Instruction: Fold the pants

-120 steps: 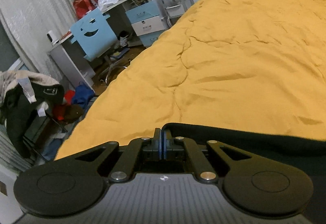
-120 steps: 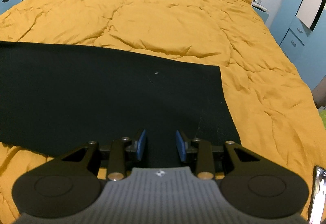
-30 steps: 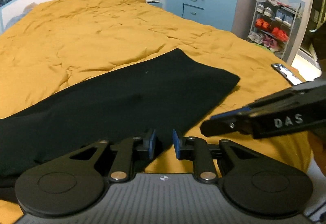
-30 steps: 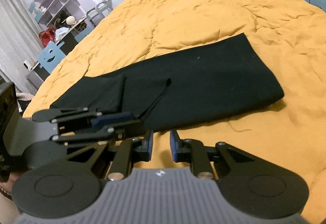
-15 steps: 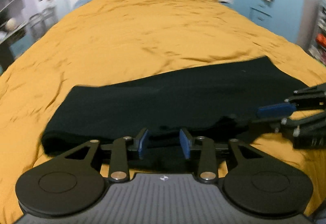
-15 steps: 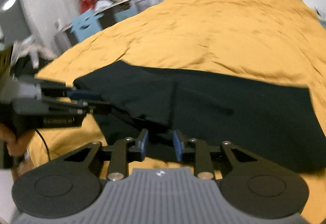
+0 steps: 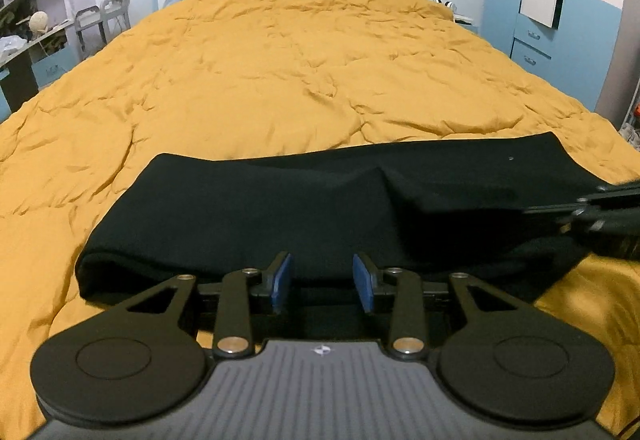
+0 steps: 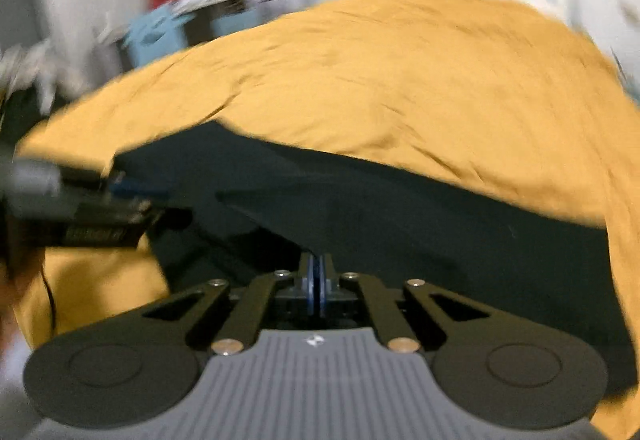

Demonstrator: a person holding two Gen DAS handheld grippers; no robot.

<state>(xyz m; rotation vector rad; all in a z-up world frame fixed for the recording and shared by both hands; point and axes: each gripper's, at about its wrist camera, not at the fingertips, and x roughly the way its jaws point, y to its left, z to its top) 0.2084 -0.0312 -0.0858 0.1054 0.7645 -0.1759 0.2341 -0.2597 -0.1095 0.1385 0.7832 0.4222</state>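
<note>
Both wrist views sit low, close over the pants (image 7: 280,208) — sharing bed (image 7: 280,80).

Dim indoor light, fisheye-bent edges, left view sharp — right view motion-blurred

Matt black cloth pants (image 7: 280,208) lie on a wrinkled, soft mustard cloth duvet (image 7: 300,60).

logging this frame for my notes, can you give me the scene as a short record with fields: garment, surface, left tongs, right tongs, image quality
garment: black pants, partly folded, one layer lying over another
surface: wrinkled yellow duvet on a bed
left tongs: left tongs open, blue pads apart at the near edge of the pants
right tongs: right tongs shut, pads pressed together at the pants edge; whether cloth sits between them is unclear
image quality: left wrist view sharp, right wrist view motion-blurred
</note>
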